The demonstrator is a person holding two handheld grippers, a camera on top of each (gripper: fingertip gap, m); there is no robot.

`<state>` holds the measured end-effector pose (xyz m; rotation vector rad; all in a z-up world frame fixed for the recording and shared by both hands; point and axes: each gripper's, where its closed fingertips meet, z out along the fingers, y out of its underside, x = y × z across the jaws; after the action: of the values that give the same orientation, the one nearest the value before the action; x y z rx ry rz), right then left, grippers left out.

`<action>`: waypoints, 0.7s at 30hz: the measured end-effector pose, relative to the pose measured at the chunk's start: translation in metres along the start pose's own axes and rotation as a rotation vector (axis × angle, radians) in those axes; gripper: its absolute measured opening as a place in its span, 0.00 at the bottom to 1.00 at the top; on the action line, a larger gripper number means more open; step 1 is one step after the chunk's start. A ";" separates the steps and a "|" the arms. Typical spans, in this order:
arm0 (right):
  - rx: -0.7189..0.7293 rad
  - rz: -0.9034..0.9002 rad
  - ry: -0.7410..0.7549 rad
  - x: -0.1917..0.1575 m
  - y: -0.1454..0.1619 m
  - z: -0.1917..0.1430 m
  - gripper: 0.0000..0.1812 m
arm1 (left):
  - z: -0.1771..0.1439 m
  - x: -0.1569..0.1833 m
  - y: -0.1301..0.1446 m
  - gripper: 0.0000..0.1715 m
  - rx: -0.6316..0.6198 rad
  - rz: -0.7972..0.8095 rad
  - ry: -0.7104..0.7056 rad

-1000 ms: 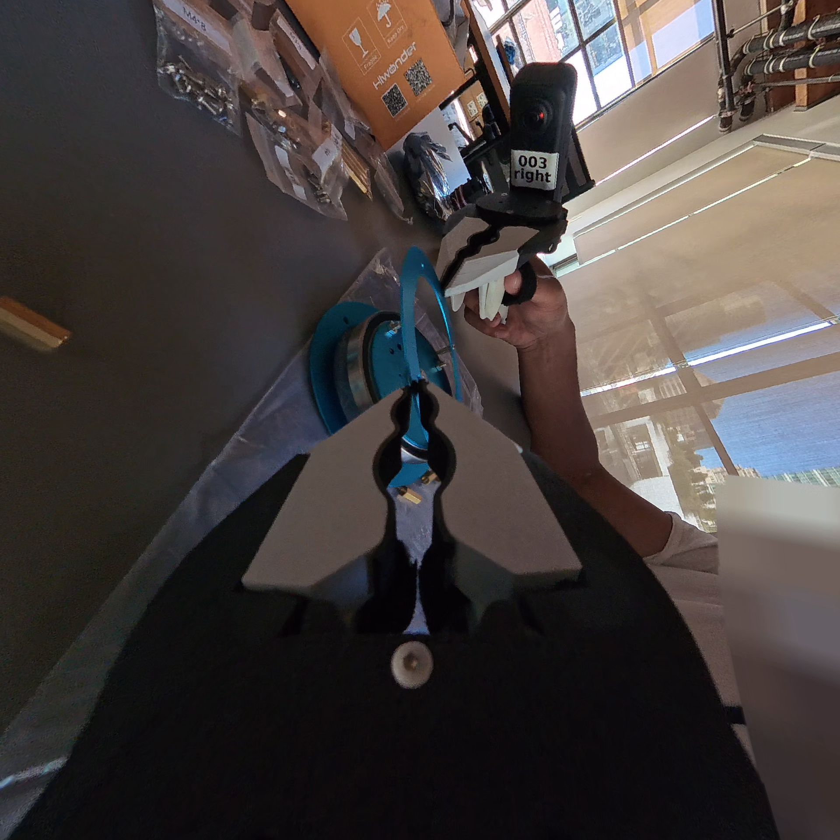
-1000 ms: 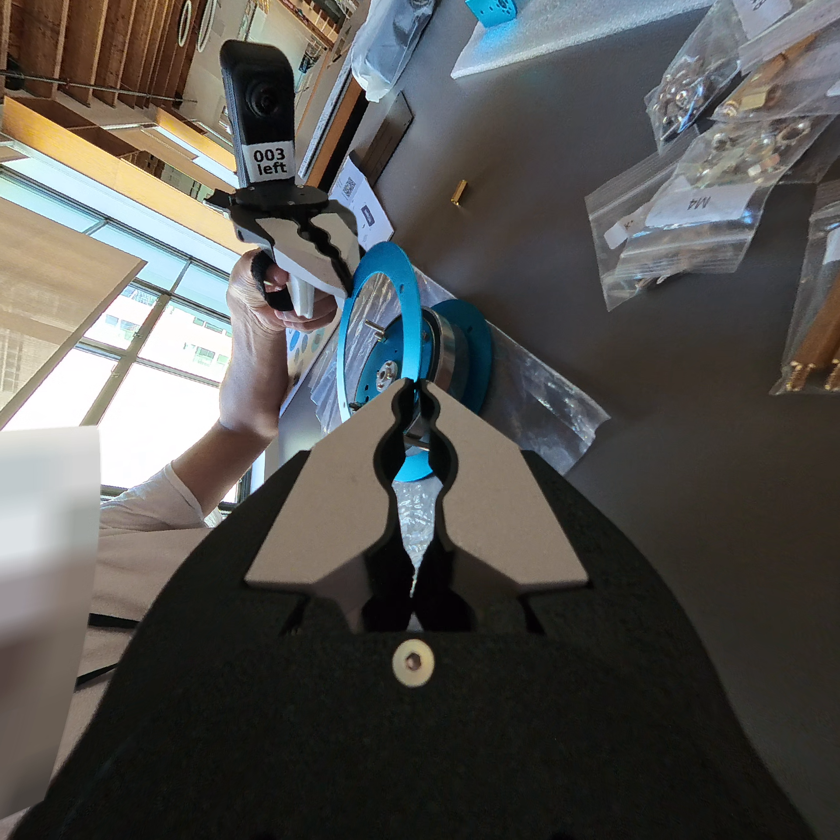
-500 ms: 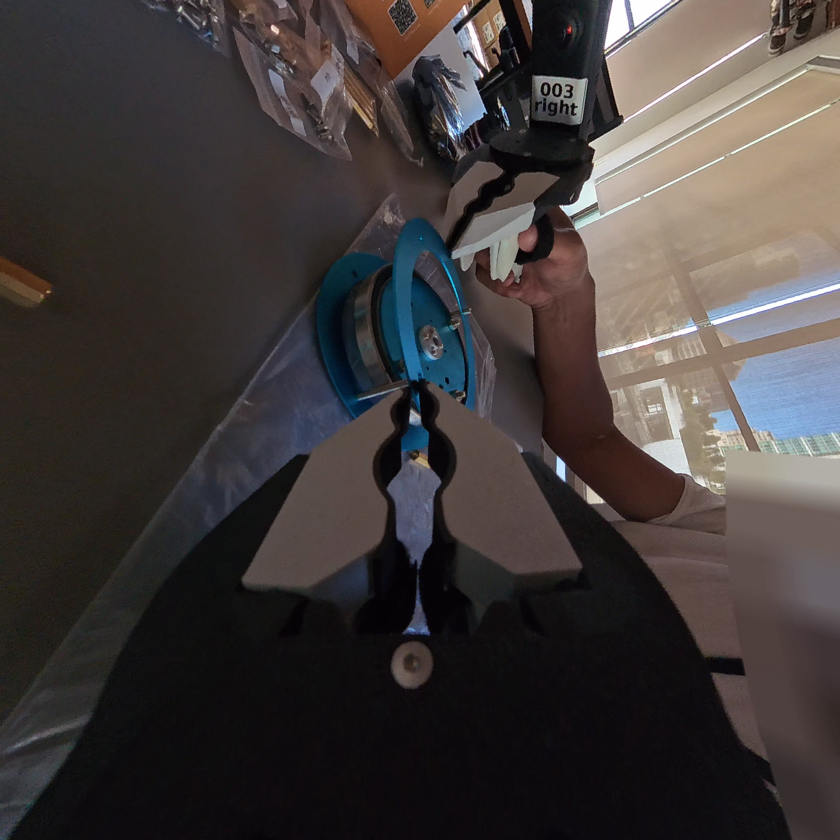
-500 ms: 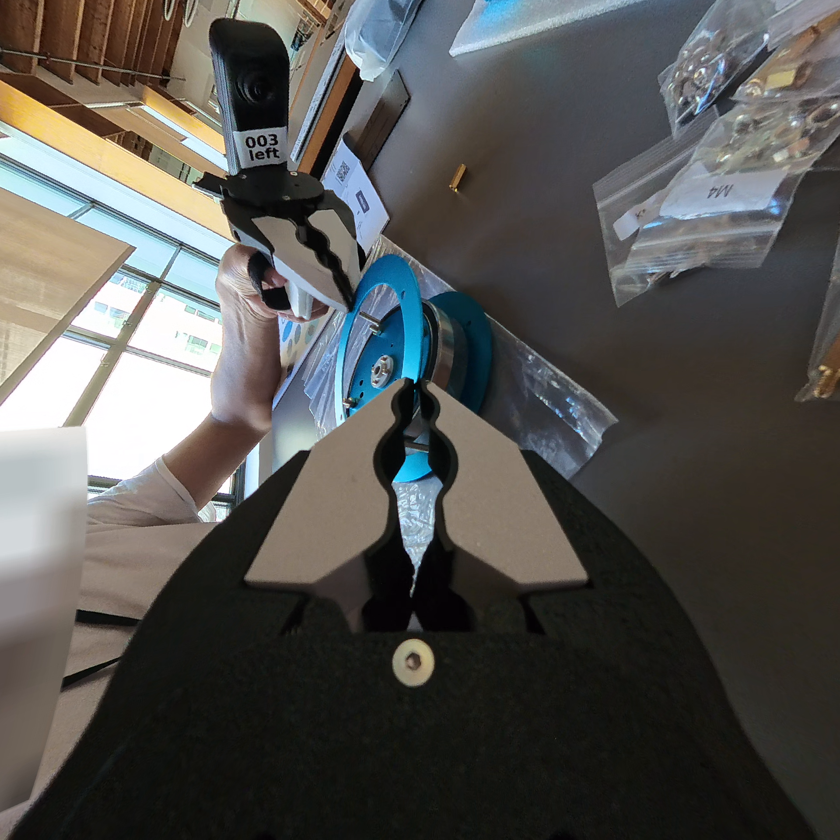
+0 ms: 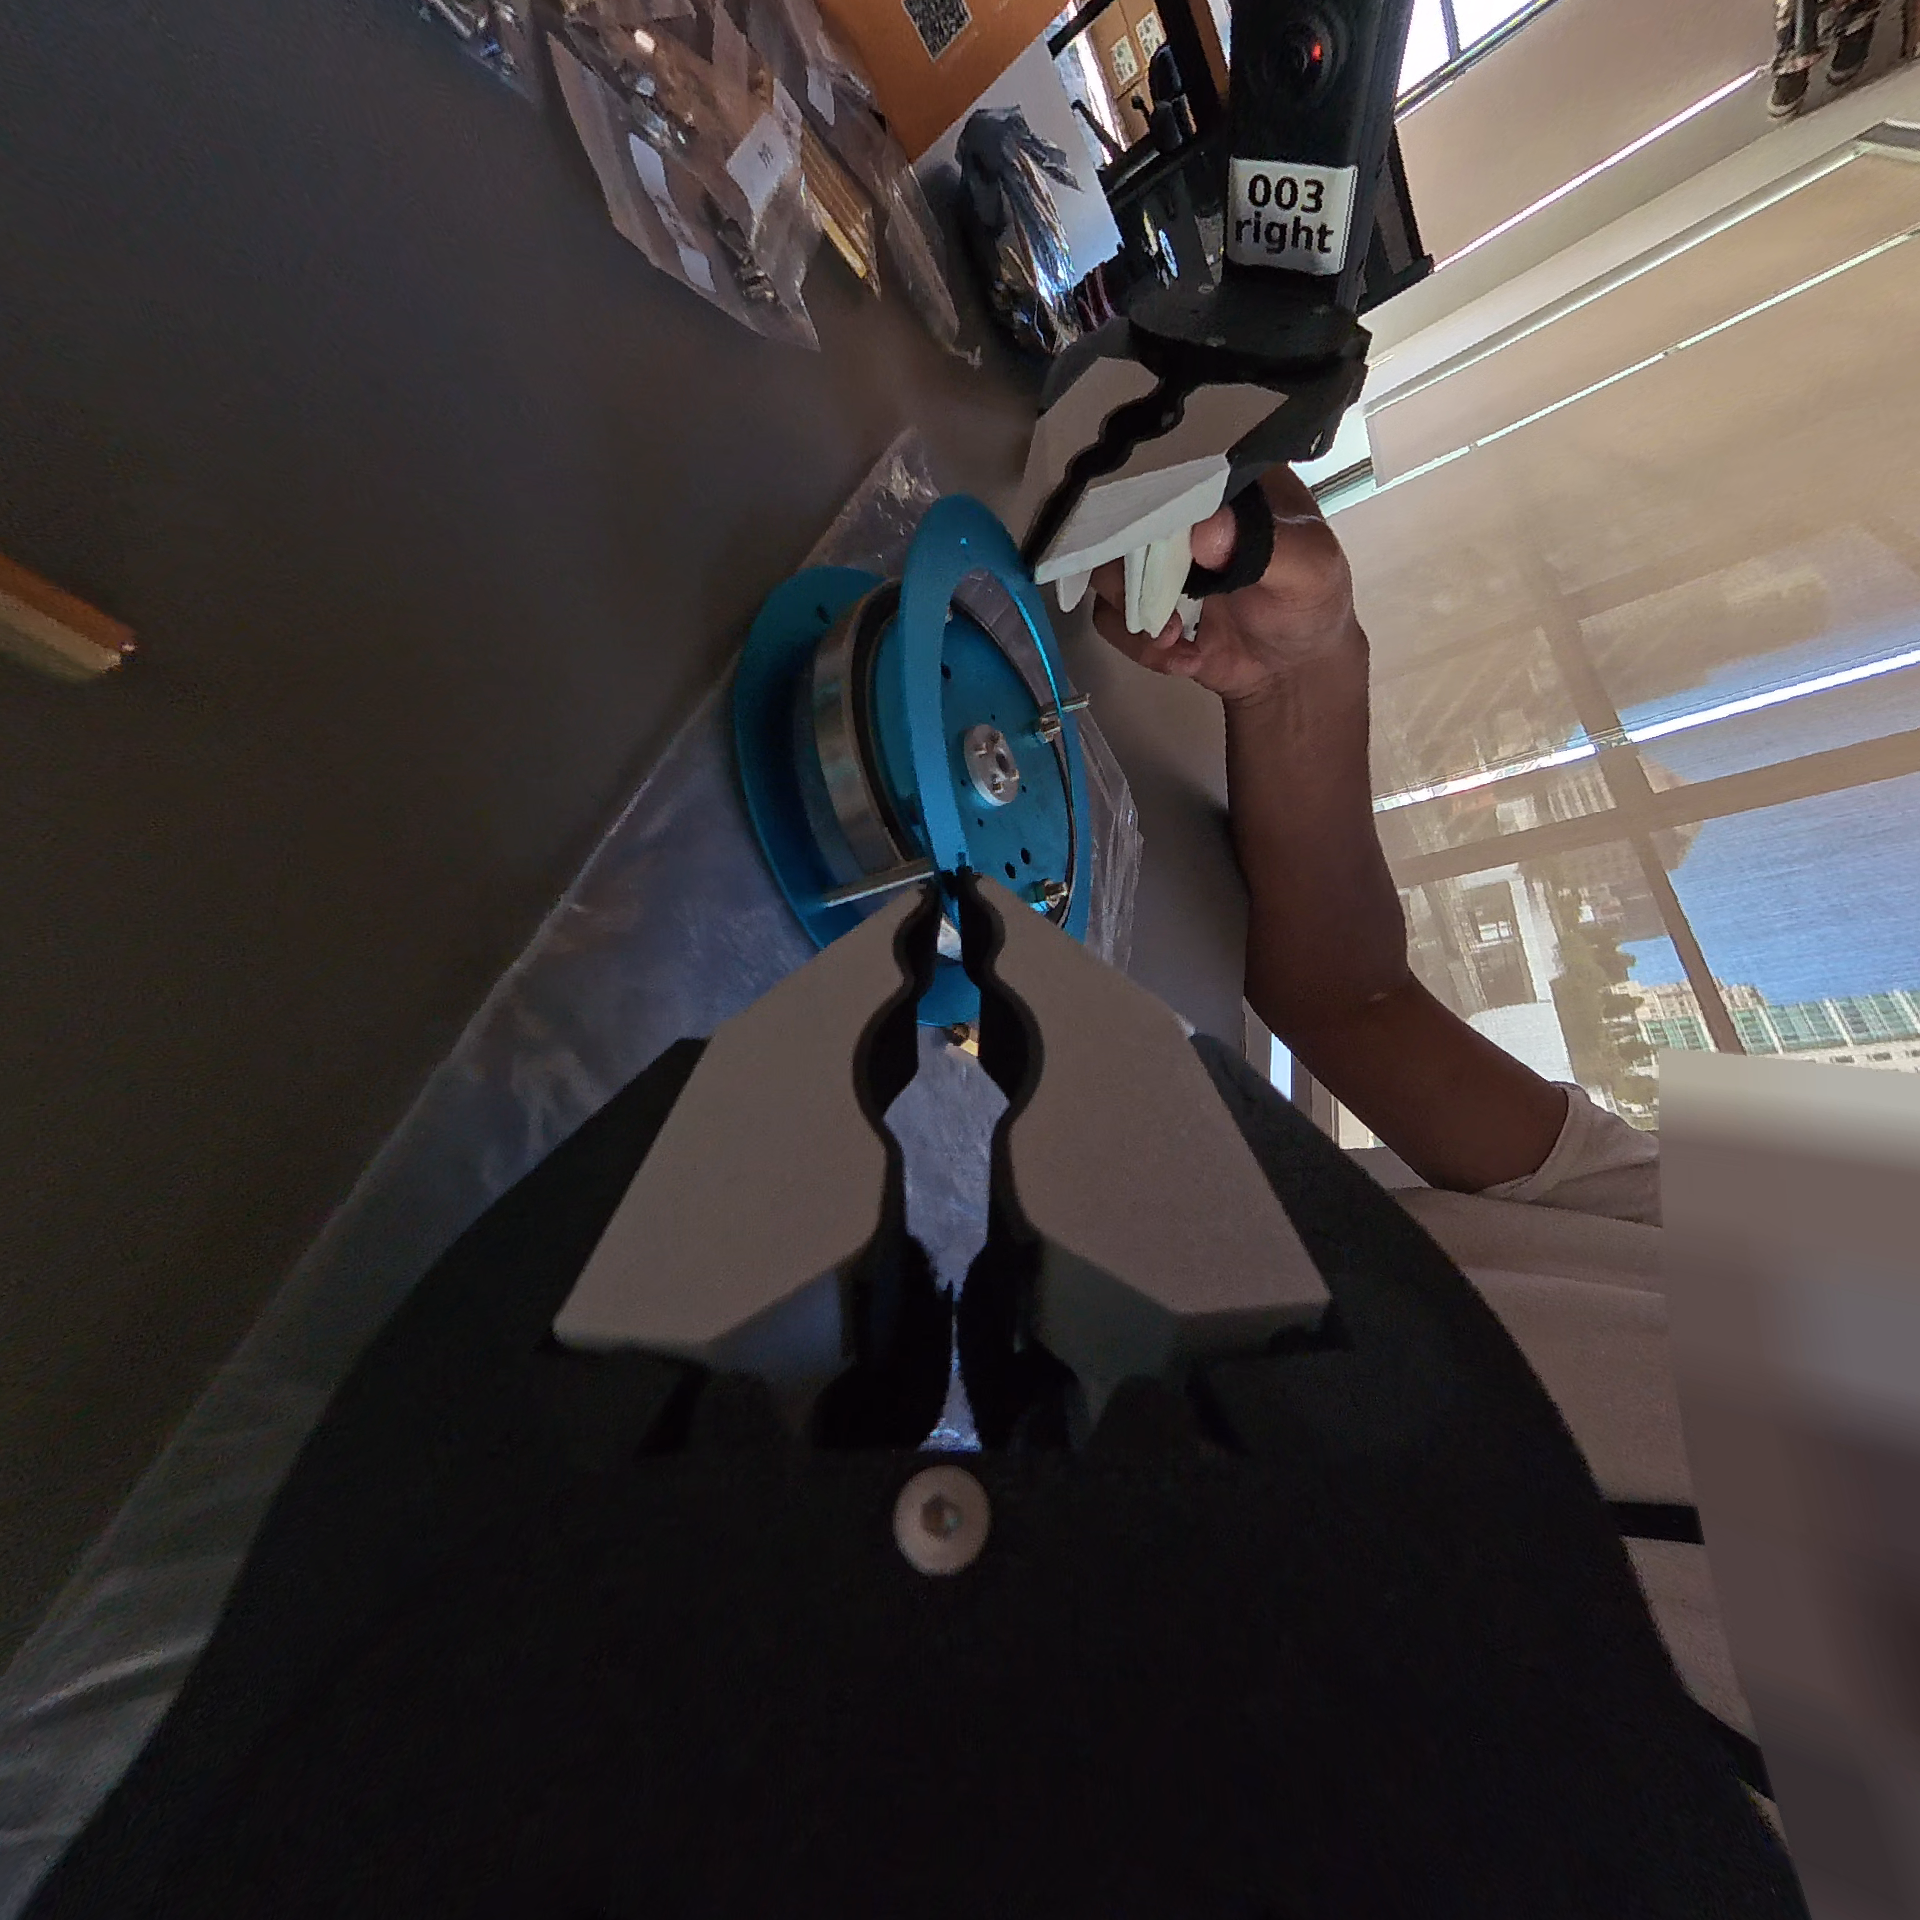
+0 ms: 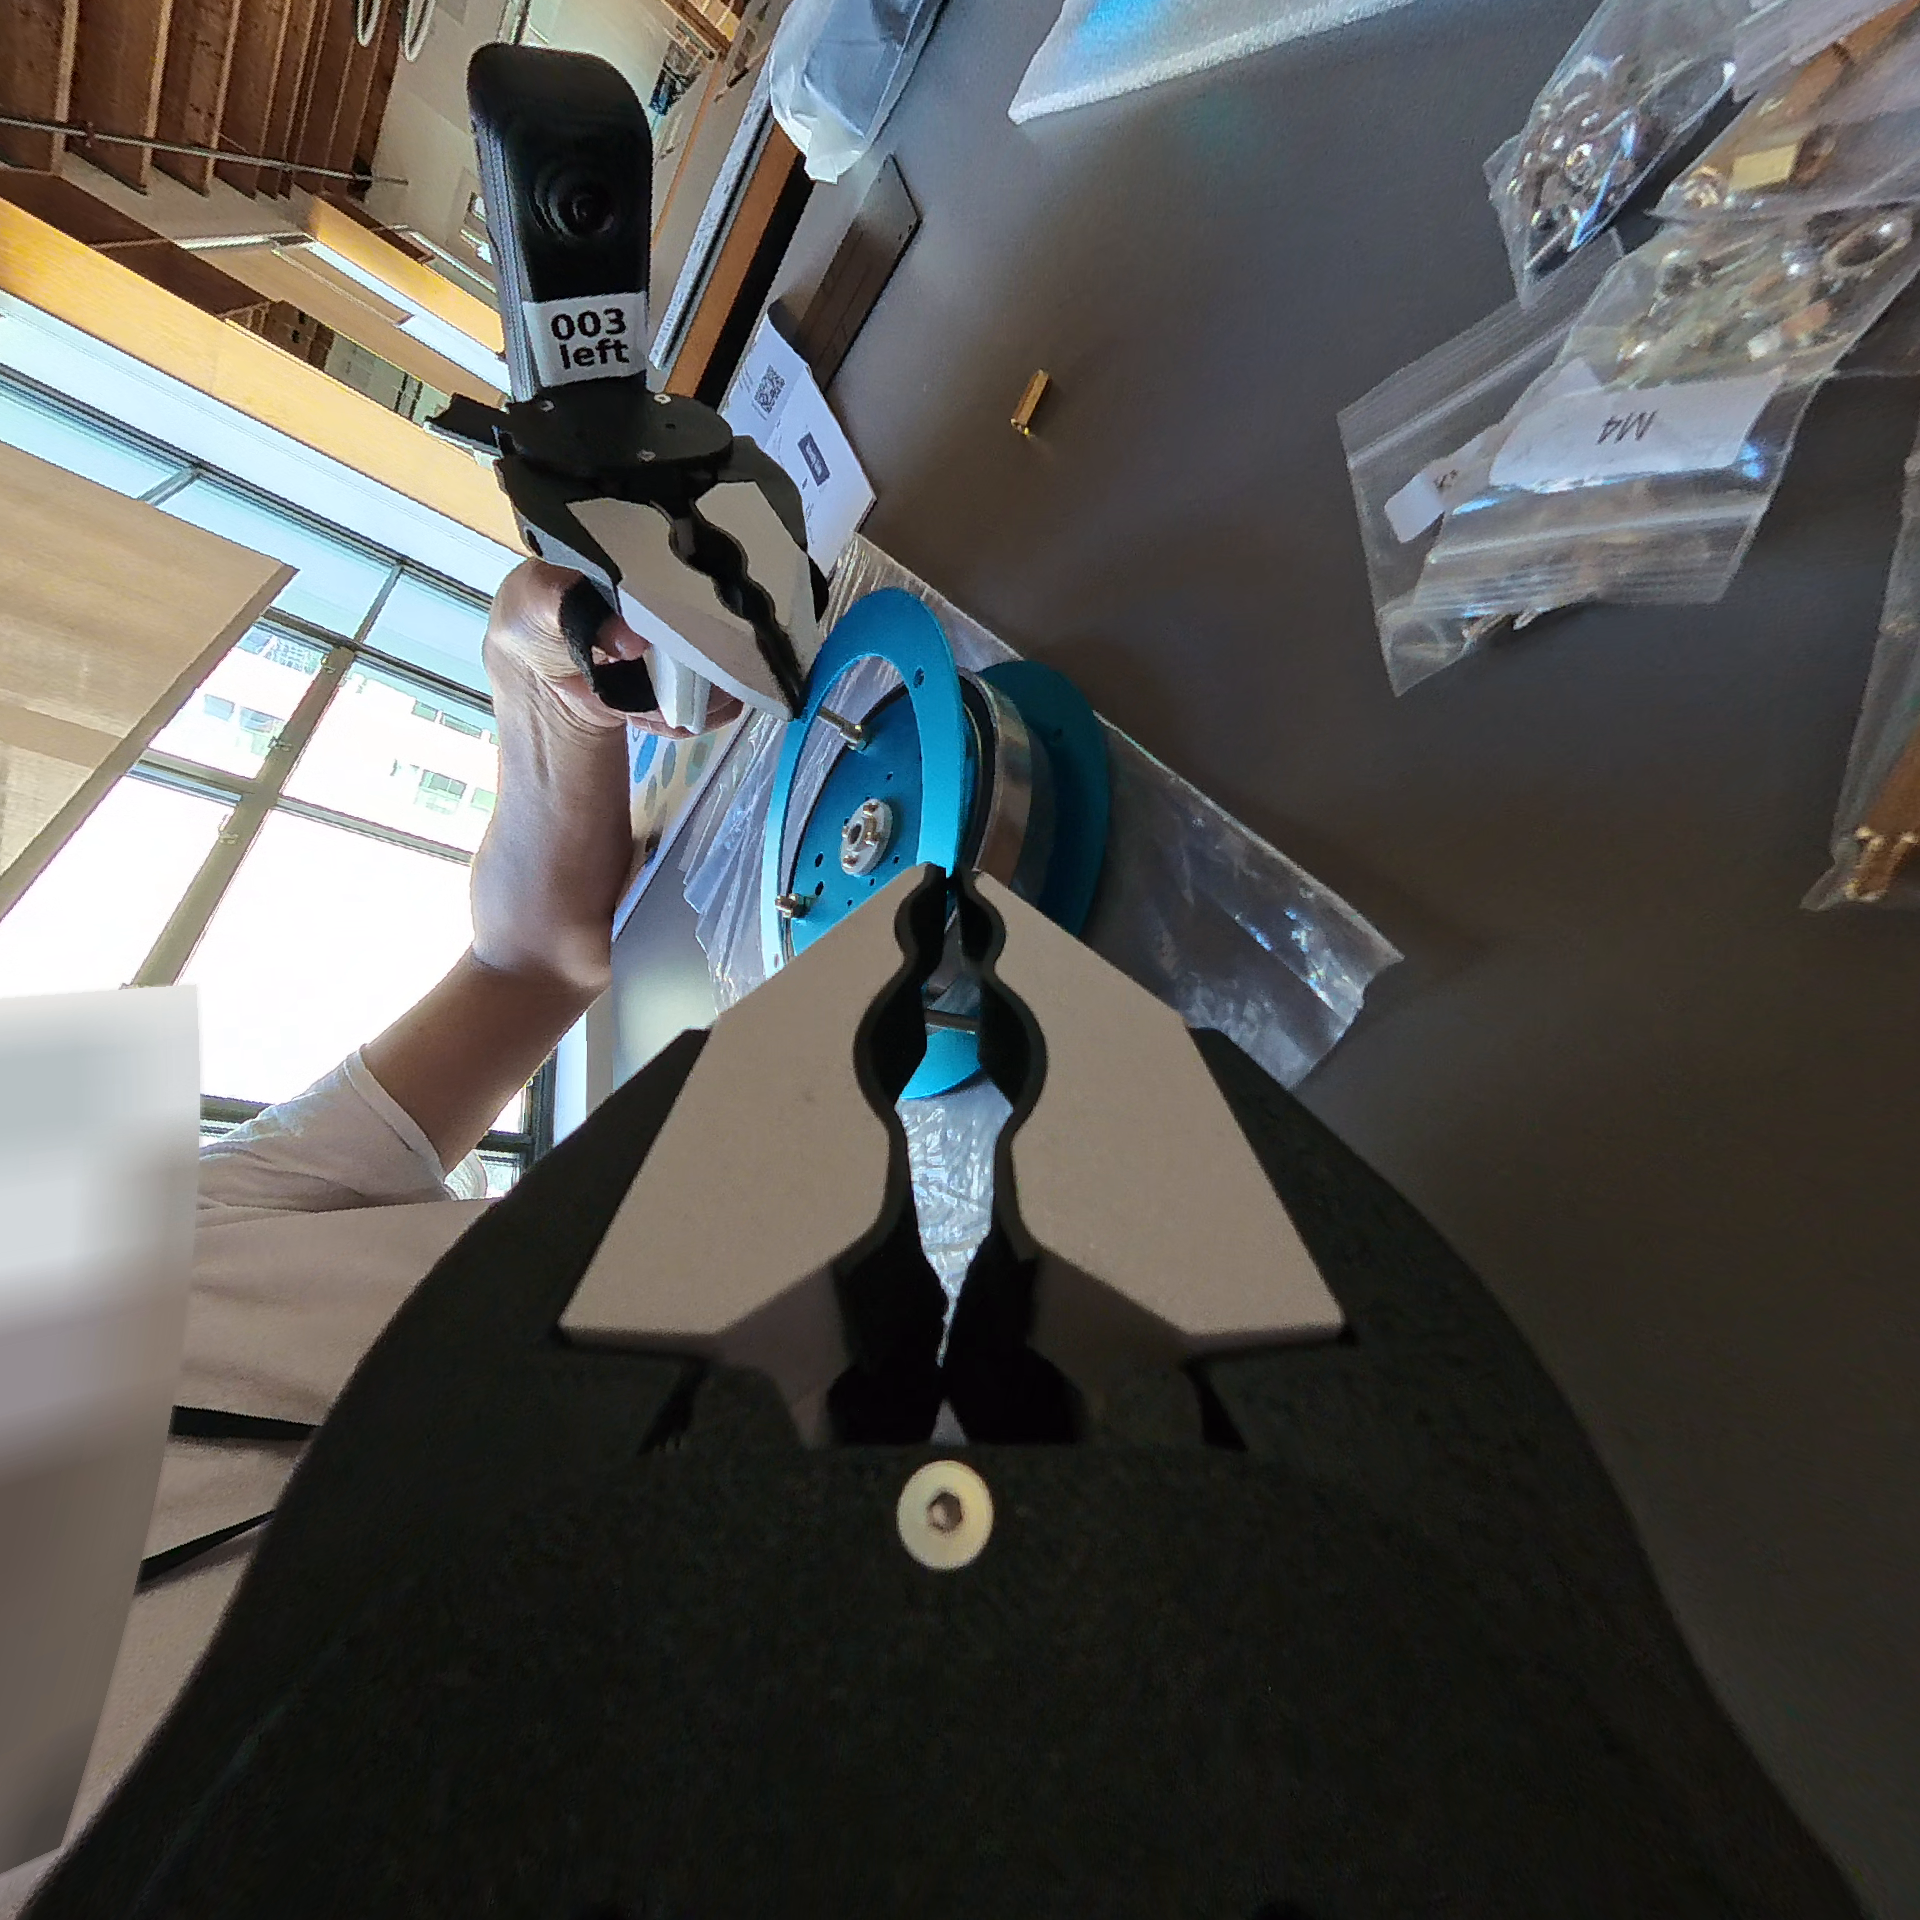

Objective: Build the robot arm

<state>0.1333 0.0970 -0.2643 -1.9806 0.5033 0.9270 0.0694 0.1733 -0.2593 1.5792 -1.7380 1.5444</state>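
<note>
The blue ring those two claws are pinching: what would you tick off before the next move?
1. Left claw closed on the thin blue metal ring: ok, tips meet on its edge.
2. Right claw closed on the opposite edge: ok.
3. Ring level with the blue holed disc beneath: cannot tell.
4. Small silver posts lined up with the ring's holes: cannot tell.
5. Steady footing: probably not ok, as the assembly sits on a crinkled clear plastic bag.
6. Clear bags of small hardware out of the way: ok, they lie apart.
</note>
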 end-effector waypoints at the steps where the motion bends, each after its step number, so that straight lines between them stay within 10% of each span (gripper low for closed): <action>1: -0.001 0.001 0.003 0.001 0.000 0.000 0.00 | 0.000 0.000 0.000 0.01 0.002 -0.003 0.002; 21: -0.004 0.012 0.016 0.005 0.002 0.003 0.00 | -0.003 -0.002 -0.004 0.01 0.025 -0.015 0.005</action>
<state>0.1340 0.0988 -0.2698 -1.9921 0.5229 0.9207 0.0724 0.1775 -0.2576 1.5955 -1.7066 1.5672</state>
